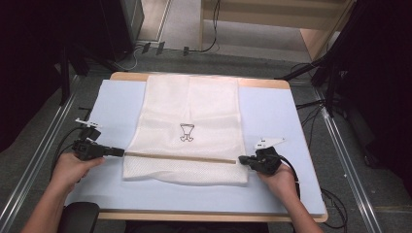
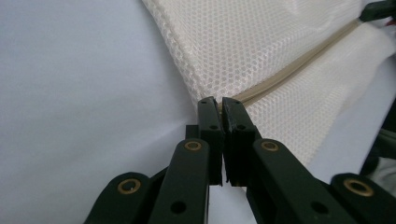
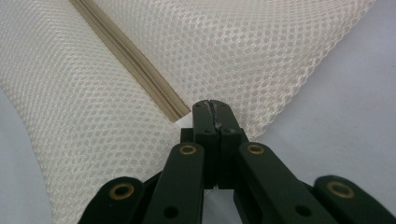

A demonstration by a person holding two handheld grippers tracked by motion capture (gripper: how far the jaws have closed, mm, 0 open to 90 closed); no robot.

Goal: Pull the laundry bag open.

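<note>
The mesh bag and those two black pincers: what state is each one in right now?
Mesh bag: lying flat on the table.
Zipper: closed along its visible length.
Left gripper: shut at the zipper's left end.
Right gripper: shut at the zipper's right end.

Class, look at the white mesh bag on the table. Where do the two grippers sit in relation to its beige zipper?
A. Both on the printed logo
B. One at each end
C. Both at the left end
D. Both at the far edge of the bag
B: the left gripper meets the zipper's left end and the right gripper its right end, on the mesh bag.
</note>
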